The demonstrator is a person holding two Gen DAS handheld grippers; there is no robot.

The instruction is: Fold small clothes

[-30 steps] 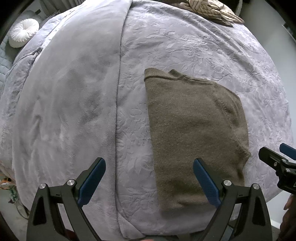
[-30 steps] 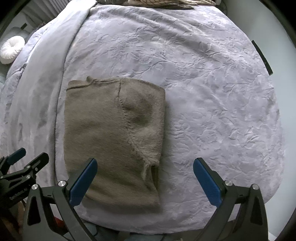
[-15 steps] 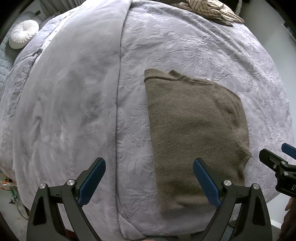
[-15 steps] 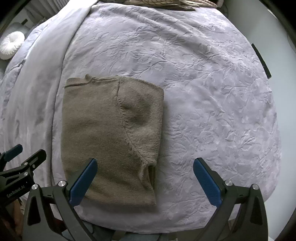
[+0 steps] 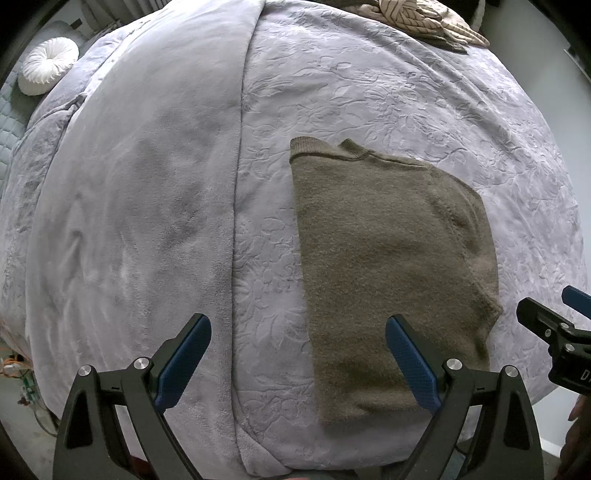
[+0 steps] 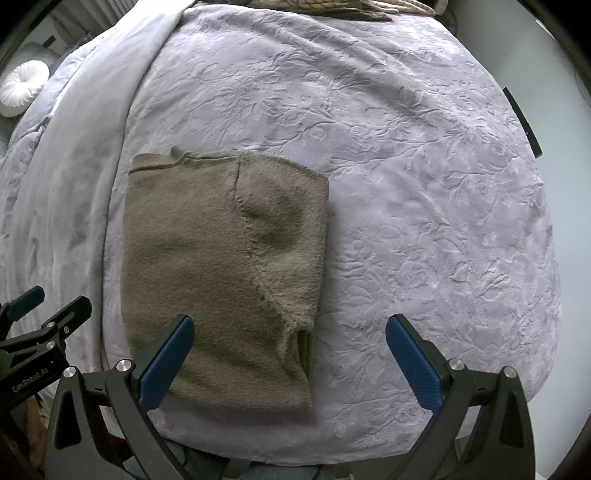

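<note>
Both grippers, left (image 5: pixel 297 363) and right (image 6: pixel 290 363), gape wide, empty, above the bed (image 6: pixel 406 184). Sweater (image 6: pixel 221 266) lies half-folded. Pinch both near corners evenly, then fold away.

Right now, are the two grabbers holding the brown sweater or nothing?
Left gripper: open, holding nothing, above the bed beside the brown sweater.
Right gripper: open, holding nothing, near the sweater's bottom edge.

Bedspread (image 6: pixel 424 184) lies bare right of the sweater (image 6: pixel 221 258); clothes pile (image 5: pixel 424 18) far off
</note>
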